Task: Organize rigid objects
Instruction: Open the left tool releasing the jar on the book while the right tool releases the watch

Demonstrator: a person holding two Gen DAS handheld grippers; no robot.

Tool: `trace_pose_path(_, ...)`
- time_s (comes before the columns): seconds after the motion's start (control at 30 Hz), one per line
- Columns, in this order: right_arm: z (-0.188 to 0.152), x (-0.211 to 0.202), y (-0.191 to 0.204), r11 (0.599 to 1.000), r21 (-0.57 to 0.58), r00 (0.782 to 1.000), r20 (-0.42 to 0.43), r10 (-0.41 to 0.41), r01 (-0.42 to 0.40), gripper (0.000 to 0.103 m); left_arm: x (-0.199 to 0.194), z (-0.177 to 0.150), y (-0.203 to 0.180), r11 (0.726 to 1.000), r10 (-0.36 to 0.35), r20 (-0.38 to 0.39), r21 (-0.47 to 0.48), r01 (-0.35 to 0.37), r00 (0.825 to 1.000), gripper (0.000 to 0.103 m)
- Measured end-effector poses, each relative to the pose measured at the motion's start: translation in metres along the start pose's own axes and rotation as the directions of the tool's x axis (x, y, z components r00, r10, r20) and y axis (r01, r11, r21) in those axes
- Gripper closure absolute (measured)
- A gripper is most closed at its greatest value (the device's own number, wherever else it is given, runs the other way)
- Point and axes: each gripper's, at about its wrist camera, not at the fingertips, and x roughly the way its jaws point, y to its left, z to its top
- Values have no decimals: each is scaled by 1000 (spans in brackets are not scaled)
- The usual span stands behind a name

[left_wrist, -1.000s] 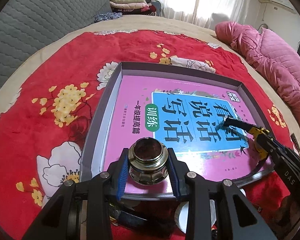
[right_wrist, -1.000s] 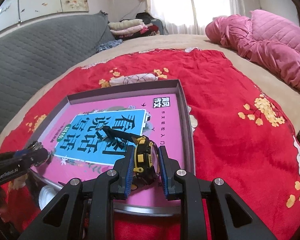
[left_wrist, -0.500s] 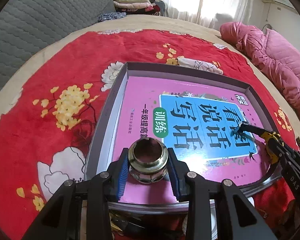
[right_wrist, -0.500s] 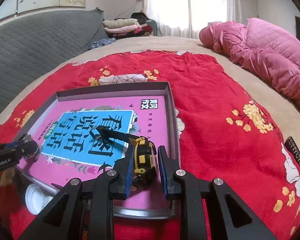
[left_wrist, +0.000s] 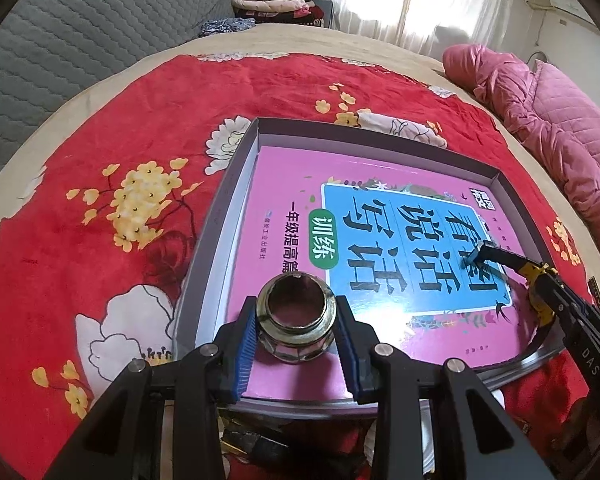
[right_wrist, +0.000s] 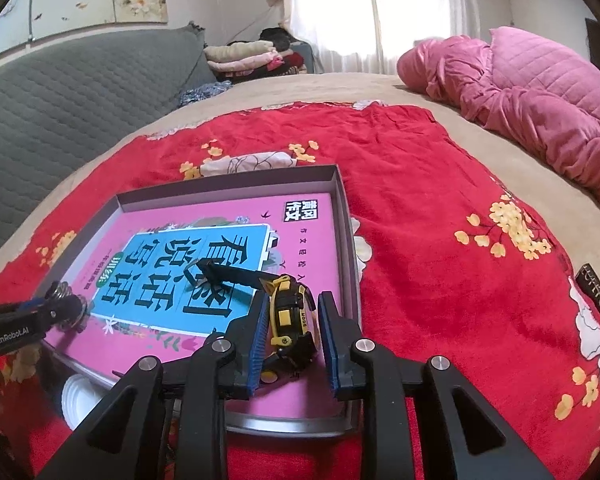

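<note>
A shallow grey tray lies on the red floral blanket with a pink and blue book inside it. My left gripper is shut on a round metal threaded fitting, held upright over the tray's near left corner. In the right wrist view, a yellow-and-black tool with a black arm rests on the book near the tray's right wall. My right gripper straddles it. Its jaws are opening, and a gap shows at the right pad.
A white round lid sits on the blanket just in front of the tray. A pink quilted jacket lies at the far right. A grey padded backrest and folded clothes are behind.
The right jaws have parted a little from the yellow-and-black tool. The left gripper keeps its hold on the fitting over the tray's near corner.
</note>
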Motion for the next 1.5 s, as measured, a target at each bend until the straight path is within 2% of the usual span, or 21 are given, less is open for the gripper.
trace_pose_path(0.2, 0, 1, 1, 1000, 3, 1000, 0, 6, -6, 75, 0, -1, 2, 1000, 8, -8, -3, -8, 1000, 65)
trace_pose_path(0.4, 1, 2, 4, 1000, -3, 1000, 2, 21, -21, 67, -1, -2, 2, 999, 29, -17, 15, -29, 999, 64)
trace_pose_path(0.5, 1, 1, 4, 1000, -2, 1000, 2, 24, -24, 67, -2, -2, 2, 999, 35, -22, 21, -34, 999, 64)
trace_pose_path(0.57, 1, 2, 4, 1000, -1, 1000, 0, 25, -25, 66, -3, -3, 2, 999, 38, -23, 25, -38, 999, 62)
trace_pose_path(0.63, 2, 1, 4, 1000, -1, 1000, 0, 25, -25, 66, -4, -3, 1, 999, 43, -23, 28, -42, 999, 53)
trace_pose_path(0.7, 2, 2, 5, 1000, -1, 1000, -2, 26, -26, 66, -5, -3, 2, 999, 38, -22, 24, -37, 999, 52)
trace_pose_path(1.37, 2, 0, 3, 999, 0, 999, -7, 45, -45, 64, -27, -10, 2, 999, 36, -6, 40, -36, 999, 51)
trace_pose_path(1.4, 2, -1, 3, 999, -2, 999, -2, 44, -44, 58, -29, -11, 1, 998, 37, -5, 43, -36, 999, 51)
trace_pose_path(1.43, 3, -2, 3, 999, -4, 999, 9, 45, -45, 44, -31, -12, 0, 998, 37, -4, 48, -36, 999, 51)
trace_pose_path(1.5, 4, -6, 4, 998, -12, 998, 30, 58, -58, 34, -34, -13, -3, 998, 32, -3, 56, -32, 999, 51)
